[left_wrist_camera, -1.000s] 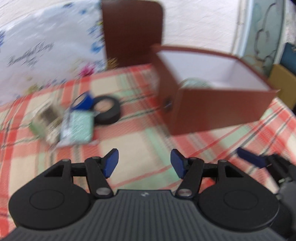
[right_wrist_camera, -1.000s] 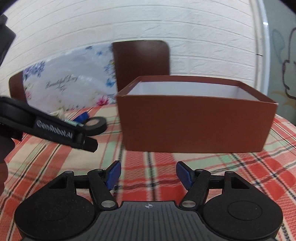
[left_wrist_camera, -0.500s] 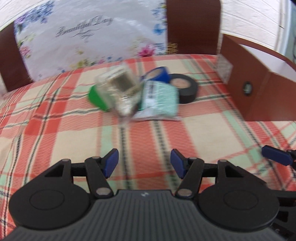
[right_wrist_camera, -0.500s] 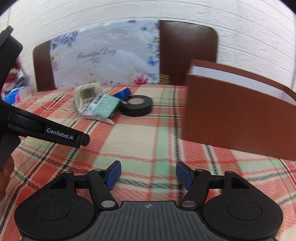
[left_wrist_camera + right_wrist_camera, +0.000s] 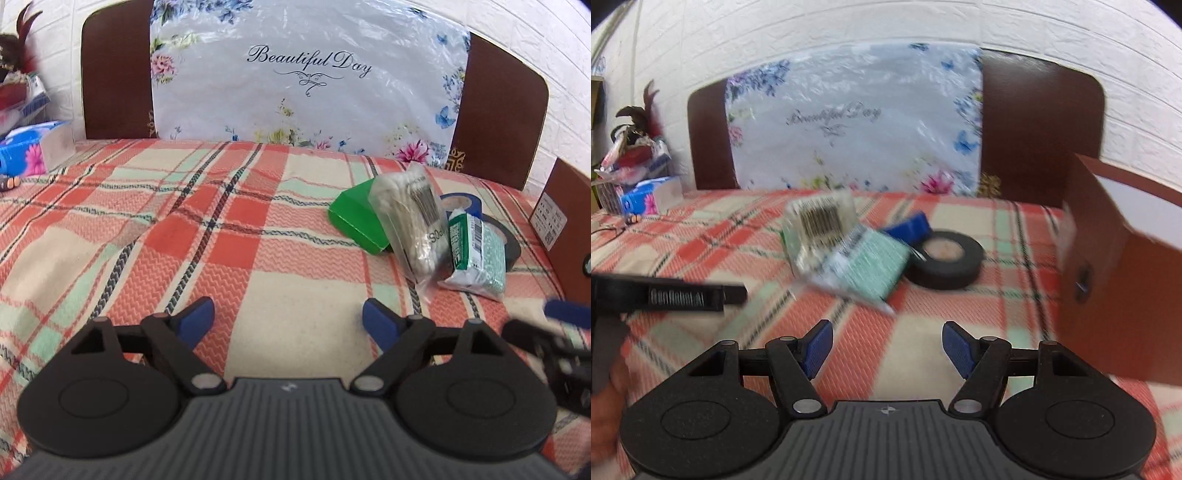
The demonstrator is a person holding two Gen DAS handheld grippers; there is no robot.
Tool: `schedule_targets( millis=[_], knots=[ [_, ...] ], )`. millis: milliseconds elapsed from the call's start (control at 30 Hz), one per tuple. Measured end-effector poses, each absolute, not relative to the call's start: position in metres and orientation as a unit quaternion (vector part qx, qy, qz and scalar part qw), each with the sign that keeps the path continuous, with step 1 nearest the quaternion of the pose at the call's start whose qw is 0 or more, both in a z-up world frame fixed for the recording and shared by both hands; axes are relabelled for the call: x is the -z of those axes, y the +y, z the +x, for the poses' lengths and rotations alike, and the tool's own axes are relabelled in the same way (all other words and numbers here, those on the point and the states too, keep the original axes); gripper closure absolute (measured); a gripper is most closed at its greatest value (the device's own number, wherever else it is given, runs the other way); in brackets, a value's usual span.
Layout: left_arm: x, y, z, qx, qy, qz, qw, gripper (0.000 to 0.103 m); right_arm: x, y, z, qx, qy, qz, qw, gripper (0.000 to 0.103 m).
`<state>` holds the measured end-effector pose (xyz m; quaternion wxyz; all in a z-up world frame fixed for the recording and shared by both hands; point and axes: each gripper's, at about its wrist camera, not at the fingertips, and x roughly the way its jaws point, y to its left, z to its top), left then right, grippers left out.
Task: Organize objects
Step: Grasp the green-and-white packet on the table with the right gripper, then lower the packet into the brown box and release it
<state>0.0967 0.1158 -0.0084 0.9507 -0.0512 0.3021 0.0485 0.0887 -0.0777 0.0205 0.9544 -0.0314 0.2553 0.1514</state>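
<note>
The left gripper (image 5: 288,321) has just been opening, nothing between its jaws; the right gripper (image 5: 886,347) gapes empty too. The pile, green box (image 5: 356,221), clear bag (image 5: 413,221), mint packet (image 5: 476,254) and tape (image 5: 943,264), lies toward the bed's right edge beside the brown box (image 5: 1115,280), ahead-right of the left fingers, so probably nearer the right.

Left gripper (image 5: 288,323) jaws just opened wider, nothing between; brown box (image 5: 569,221) now at edge.

Left tongs (image 5: 288,322), right tongs (image 5: 887,349): black ribbed bodies, round hubs, blue pads, silver screws.
</note>
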Motion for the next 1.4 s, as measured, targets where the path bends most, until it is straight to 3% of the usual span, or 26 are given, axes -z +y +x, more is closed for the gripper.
schedule_targets(
  millis=[200,267,300,367,700,833,933,1133,1367,1400],
  knots=[
    [0.01,0.118,0.099,-0.044,0.299,-0.052,0.952,0.011,-0.022,-0.069,0.125,-0.156,0.254,0.009,0.955,0.031],
    [0.012,0.12,0.101,-0.043,0.299,-0.054,0.952,0.011,-0.017,-0.069,0.136,-0.154,0.272,0.019,0.95,0.036],
    [0.012,0.12,0.101,-0.043,0.299,-0.054,0.952,0.011,-0.015,-0.07,0.14,-0.157,0.284,0.027,0.946,0.049],
    [0.013,0.12,0.102,-0.042,0.3,-0.053,0.952,0.01,-0.014,-0.075,0.139,-0.162,0.287,0.039,0.943,0.056],
    [0.013,0.116,0.103,-0.045,0.304,-0.039,0.951,0.01,-0.013,-0.124,0.039,-0.142,0.291,0.017,0.946,0.058],
    [0.009,0.109,0.1,-0.045,0.319,-0.022,0.946,0.011,-0.012,-0.157,-0.008,-0.127,0.29,0.011,0.948,0.053],
    [-0.003,0.096,0.086,0.012,0.338,-0.072,0.938,0.011,-0.013,-0.173,-0.024,-0.102,0.288,0.007,0.952,0.028],
    [-0.027,0.013,0.062,0.175,0.366,-0.065,0.912,0.011,-0.009,-0.177,-0.023,-0.099,0.288,0.01,0.952,0.028],
    [-0.006,-0.035,0.065,0.239,0.433,-0.043,0.868,0.01,-0.004,-0.166,-0.009,-0.108,0.301,-0.026,0.947,0.027],
    [-0.004,-0.04,0.062,0.239,0.429,-0.03,0.871,0.01,-0.004,-0.165,-0.006,-0.111,0.3,-0.029,0.947,0.036]
  ],
)
